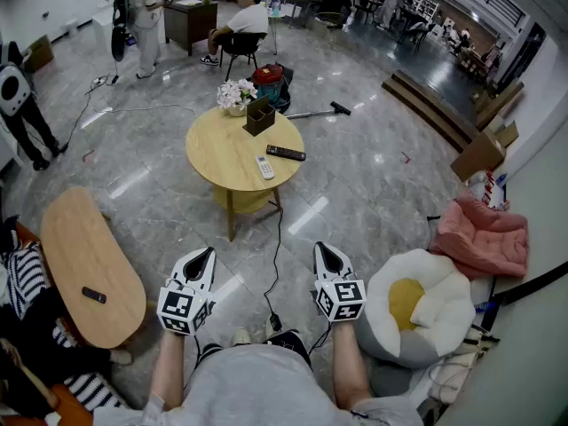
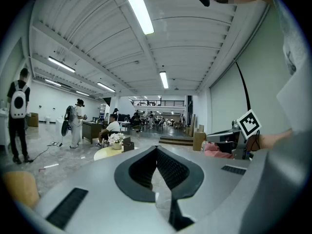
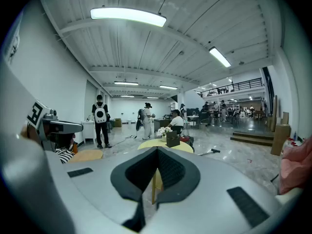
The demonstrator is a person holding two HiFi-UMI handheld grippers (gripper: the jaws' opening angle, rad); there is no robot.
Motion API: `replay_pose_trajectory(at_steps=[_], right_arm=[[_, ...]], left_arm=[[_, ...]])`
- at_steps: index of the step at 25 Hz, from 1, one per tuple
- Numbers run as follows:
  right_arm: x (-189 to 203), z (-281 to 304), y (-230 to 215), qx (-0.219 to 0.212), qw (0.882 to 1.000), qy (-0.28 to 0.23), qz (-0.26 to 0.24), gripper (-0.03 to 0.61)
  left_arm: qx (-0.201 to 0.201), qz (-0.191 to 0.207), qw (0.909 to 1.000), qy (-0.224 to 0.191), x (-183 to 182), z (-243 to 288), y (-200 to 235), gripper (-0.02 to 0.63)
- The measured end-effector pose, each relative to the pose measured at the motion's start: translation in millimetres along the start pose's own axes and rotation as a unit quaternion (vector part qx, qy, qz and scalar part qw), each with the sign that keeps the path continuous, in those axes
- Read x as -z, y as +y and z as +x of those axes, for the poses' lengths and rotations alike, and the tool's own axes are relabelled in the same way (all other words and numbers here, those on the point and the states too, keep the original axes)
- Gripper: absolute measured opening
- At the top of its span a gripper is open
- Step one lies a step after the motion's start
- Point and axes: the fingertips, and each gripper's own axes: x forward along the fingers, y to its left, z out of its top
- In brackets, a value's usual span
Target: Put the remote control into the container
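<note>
A black remote control (image 1: 286, 153) and a white remote (image 1: 264, 167) lie on the round yellow table (image 1: 222, 153) a few steps ahead. The dark open container (image 1: 259, 115) stands at the table's far edge beside a pot of white flowers (image 1: 236, 94). My left gripper (image 1: 207, 254) and right gripper (image 1: 321, 249) are held low near my body, far short of the table, both shut and empty. In the right gripper view, the shut gripper (image 3: 157, 150) points toward the container (image 3: 172, 139). The left gripper (image 2: 157, 149) is aimed right of the table (image 2: 108, 153).
An oval wooden table (image 1: 80, 247) at my left carries another black remote (image 1: 94, 295). A white and yellow cushion seat (image 1: 417, 313) and a pink cloth (image 1: 484, 238) lie to my right. A cable (image 1: 277, 256) runs over the floor. People stand and sit beyond the round table.
</note>
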Motion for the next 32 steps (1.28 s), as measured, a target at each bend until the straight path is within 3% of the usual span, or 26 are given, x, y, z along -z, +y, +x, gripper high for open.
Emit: replay_pose_trajectory(at_steps=[20,32], right_arm=[[-9.9,39.2,8.5,-0.022,1.0,0.005,-0.006,0.005],[-18.8,135.6,-28.7,-0.042,0.999,0.009,0.002,0.005]], left_arm=[[-0.002,0.007,0.9999,-0.007,-10.2,19.8,20.0,0.006],[-0.018,0.014,0.9997,0.008,-19.7,100.6,62.9,0.007]])
